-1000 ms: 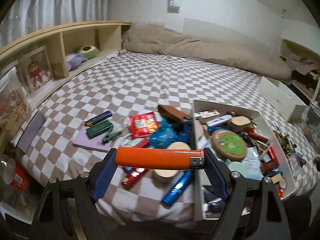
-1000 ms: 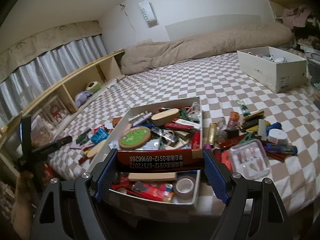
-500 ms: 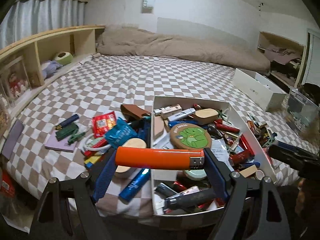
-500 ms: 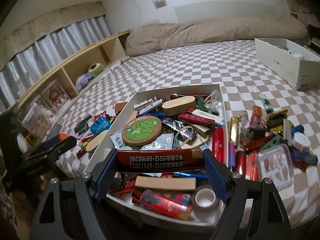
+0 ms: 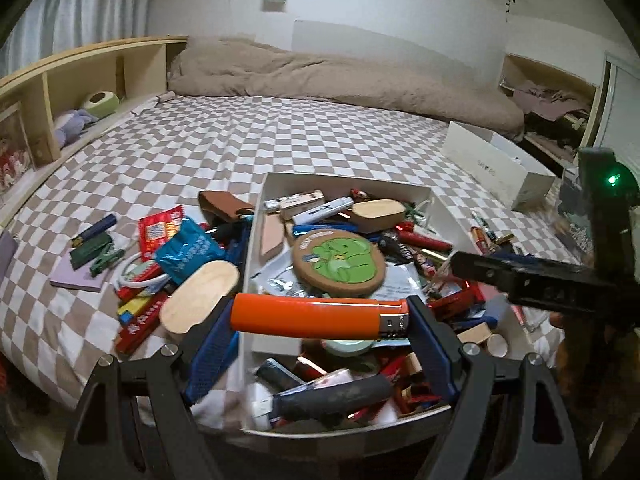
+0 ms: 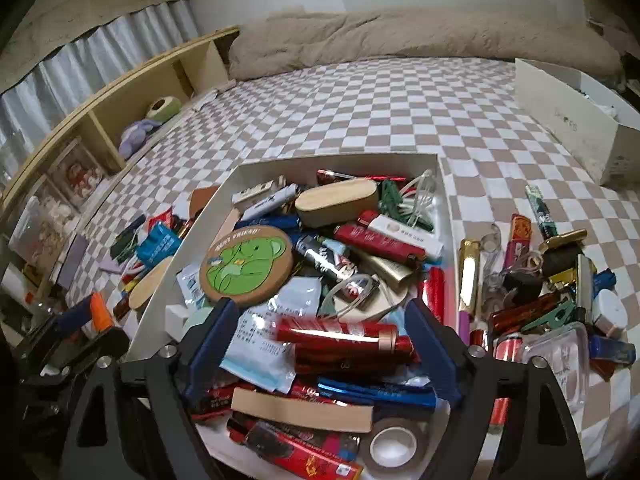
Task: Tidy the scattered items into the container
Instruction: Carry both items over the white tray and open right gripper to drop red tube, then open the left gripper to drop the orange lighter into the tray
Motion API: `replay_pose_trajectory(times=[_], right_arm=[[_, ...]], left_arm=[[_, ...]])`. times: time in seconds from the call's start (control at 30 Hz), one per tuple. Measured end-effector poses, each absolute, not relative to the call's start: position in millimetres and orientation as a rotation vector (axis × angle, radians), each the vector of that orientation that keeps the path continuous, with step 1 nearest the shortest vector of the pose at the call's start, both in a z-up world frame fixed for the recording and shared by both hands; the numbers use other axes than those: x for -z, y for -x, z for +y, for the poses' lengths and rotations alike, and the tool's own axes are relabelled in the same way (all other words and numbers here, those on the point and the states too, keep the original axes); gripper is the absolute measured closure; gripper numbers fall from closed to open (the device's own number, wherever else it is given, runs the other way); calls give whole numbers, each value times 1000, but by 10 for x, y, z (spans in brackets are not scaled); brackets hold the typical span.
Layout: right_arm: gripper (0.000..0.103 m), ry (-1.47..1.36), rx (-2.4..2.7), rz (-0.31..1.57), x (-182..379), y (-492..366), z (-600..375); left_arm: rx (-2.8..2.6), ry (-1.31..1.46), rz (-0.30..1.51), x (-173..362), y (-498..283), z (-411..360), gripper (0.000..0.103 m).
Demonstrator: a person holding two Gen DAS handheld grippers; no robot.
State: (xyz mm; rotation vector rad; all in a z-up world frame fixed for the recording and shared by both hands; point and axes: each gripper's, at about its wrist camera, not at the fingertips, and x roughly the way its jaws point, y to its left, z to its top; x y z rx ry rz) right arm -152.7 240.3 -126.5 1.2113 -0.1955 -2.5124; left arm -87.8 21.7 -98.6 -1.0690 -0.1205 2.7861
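A white box [image 5: 348,182] full of lighters and small items sits on the checkered bed; it also shows in the right wrist view [image 6: 340,162]. My left gripper [image 5: 320,326] is shut on an orange lighter [image 5: 316,317], held over the box's near left corner. My right gripper [image 6: 320,334] is open over the box's front part; a dark red lighter [image 6: 340,334] lies blurred among the box's items just beneath its jaws. Scattered items lie left of the box [image 5: 176,248] and right of it [image 6: 552,280].
A round green coaster [image 6: 246,266] lies in the box. A second white box [image 6: 576,120] stands at the right of the bed. A wooden shelf [image 5: 80,80] runs along the left. A rolled beige duvet [image 5: 340,80] lies at the back.
My right gripper has opened and let go of the dark red lighter, which now lies in the box. My left gripper has swung right, carrying the orange lighter over the box.
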Motion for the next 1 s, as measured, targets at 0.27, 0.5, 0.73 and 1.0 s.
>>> replay_pose_trajectory(times=[0.27, 0.5, 0.73, 1.0], right_arm=[[8, -1140, 2530, -299, 987, 1607, 2564], [0, -1014, 2584, -341, 824, 1486, 2639], [0, -987, 2538, -413, 901, 1364, 2787], [0, -967, 2488, -549, 979, 1333, 2987]], left_arm=[[-2752, 1063, -200, 958, 973, 405, 19], [-2732, 1092, -200, 997, 1041, 577, 19], [-2691, 1142, -216, 1058, 1098, 719, 19], [-2597, 1210, -276, 1138, 1079, 981, 20]])
